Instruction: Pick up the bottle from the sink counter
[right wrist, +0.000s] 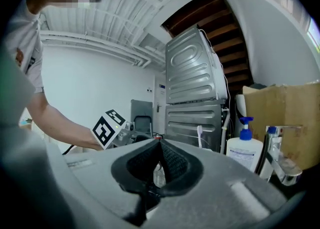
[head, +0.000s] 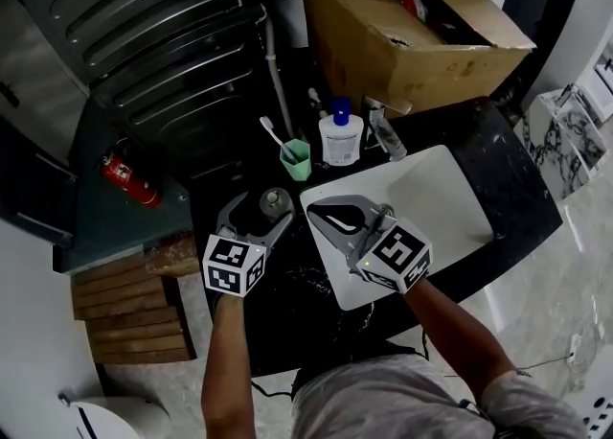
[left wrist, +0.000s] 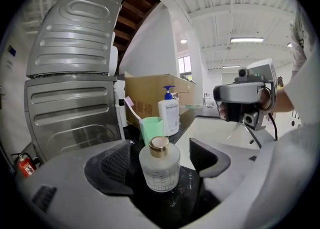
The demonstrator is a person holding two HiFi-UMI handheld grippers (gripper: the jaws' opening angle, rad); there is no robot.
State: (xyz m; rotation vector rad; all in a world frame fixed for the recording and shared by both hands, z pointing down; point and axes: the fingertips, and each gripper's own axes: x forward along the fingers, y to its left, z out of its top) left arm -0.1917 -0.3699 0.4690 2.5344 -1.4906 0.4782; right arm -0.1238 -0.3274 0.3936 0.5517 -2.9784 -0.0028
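Note:
A small round clear glass bottle point(head: 276, 199) with a gold cap stands upright on the black sink counter point(head: 230, 322). My left gripper point(head: 261, 211) is open around it. In the left gripper view the bottle point(left wrist: 160, 165) sits between the two pads point(left wrist: 116, 163) with a gap on each side, so neither pad presses on it. My right gripper point(head: 318, 211) is shut with nothing in it. It hovers over the near left corner of the white basin point(head: 450, 193), just right of the bottle. The right gripper view shows its jaws point(right wrist: 161, 160) closed together.
Behind the bottle stand a green cup with a toothbrush point(head: 295, 159), a white pump bottle point(head: 341, 136) and the faucet point(head: 383, 132). An open cardboard box point(head: 412, 30) fills the back of the counter. A grey machine point(head: 144, 34) and a red fire extinguisher point(head: 129, 181) are to the left.

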